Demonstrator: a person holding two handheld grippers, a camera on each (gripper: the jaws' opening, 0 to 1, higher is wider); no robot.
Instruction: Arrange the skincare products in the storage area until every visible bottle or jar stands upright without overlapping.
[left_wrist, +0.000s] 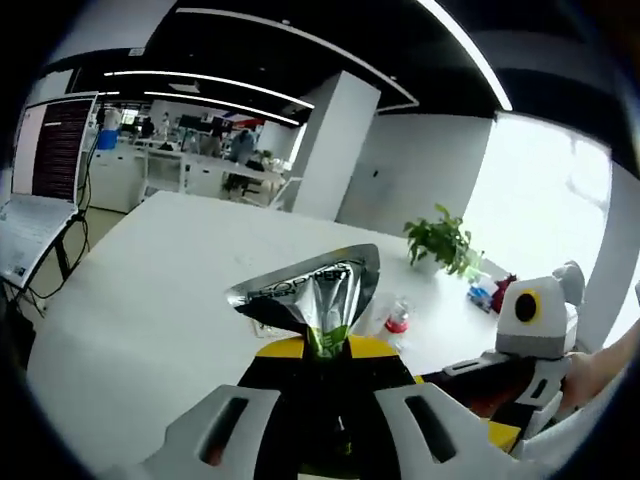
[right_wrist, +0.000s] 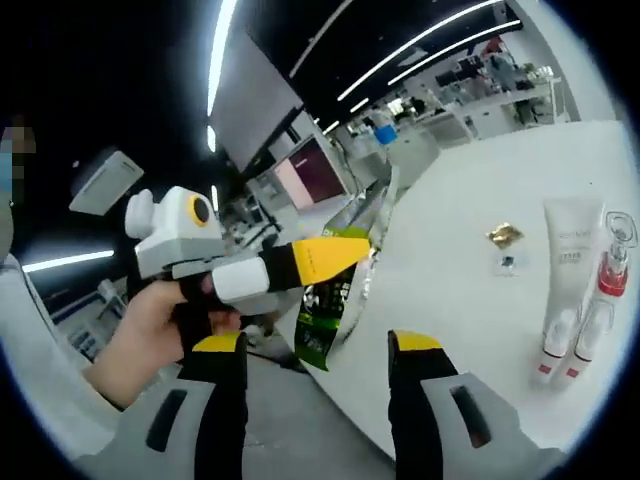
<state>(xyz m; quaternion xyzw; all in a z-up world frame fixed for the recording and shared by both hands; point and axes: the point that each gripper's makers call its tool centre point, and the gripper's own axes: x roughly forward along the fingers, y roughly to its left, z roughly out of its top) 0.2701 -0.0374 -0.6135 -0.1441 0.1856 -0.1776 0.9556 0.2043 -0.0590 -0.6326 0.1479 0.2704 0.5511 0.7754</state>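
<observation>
Silver-green sachet (left_wrist: 318, 295) stood upright, long axis rising from left gripper (left_wrist: 327, 352), jaws pinching its lower edge. Right gripper (right_wrist: 318, 352) hung spread, empty, just beneath. White tubes (right_wrist: 570, 290) lay flat on white table (right_wrist: 460, 320) beyond; potted plant (left_wrist: 442, 240) farther off.

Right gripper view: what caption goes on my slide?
Left gripper lifts a shiny green foil sachet beside the white table.
</observation>
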